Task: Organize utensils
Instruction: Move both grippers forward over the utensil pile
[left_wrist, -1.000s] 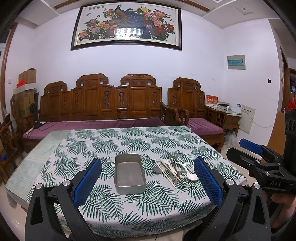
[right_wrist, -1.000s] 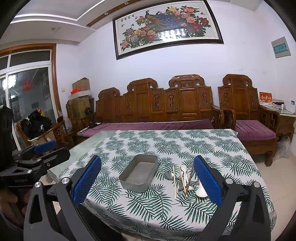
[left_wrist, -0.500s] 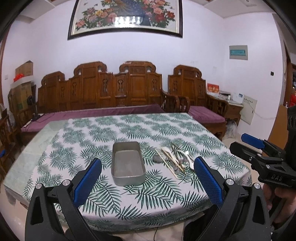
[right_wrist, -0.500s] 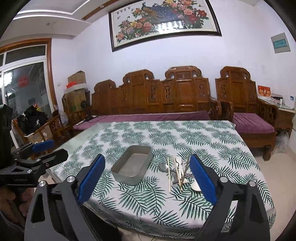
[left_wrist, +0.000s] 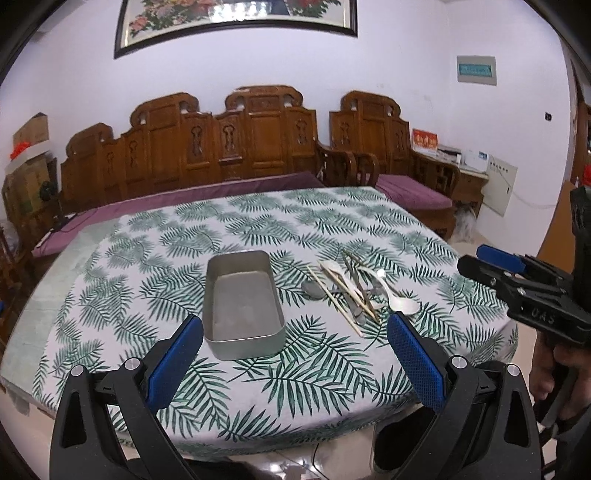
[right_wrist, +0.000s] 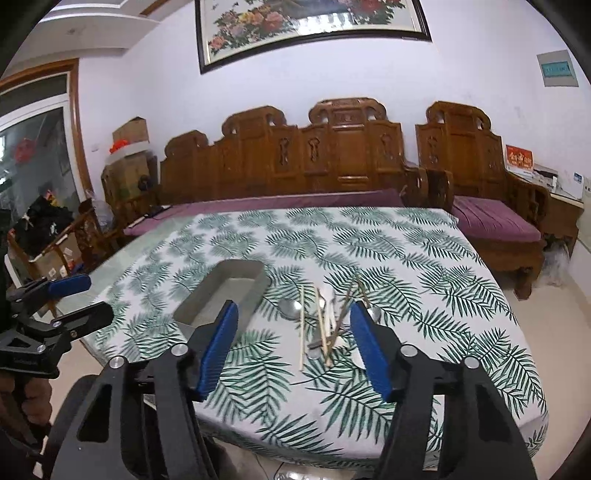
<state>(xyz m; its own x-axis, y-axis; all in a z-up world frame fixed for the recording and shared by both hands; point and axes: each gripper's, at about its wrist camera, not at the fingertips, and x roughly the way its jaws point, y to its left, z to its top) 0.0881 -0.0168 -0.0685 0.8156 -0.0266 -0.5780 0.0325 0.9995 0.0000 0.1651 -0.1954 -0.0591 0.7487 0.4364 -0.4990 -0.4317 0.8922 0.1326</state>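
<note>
Approach stage, by my reading; nothing is gripped. The left gripper (left_wrist: 295, 332) hangs wide apart short of the metal tin (left_wrist: 242, 302); the right gripper (right_wrist: 293, 334) is closing on air, aimed at the pile of chopsticks and spoons (right_wrist: 325, 325), which lies loose at the tin's three o'clock; next it needs one utensil singled out.

From my left wrist camera I look forward and slightly down across the leaf-patterned tablecloth (left_wrist: 258, 373), from just off its near edge. My right wrist camera sits further right, facing the same way and similarly near. Both views share the grey rectangular metal tin (left_wrist: 242, 302) (right_wrist: 225, 295), the loose heap of spoons and chopsticks (left_wrist: 351, 291) (right_wrist: 325, 321) and the carved wooden bench (left_wrist: 221, 144) (right_wrist: 306, 155) behind.
</note>
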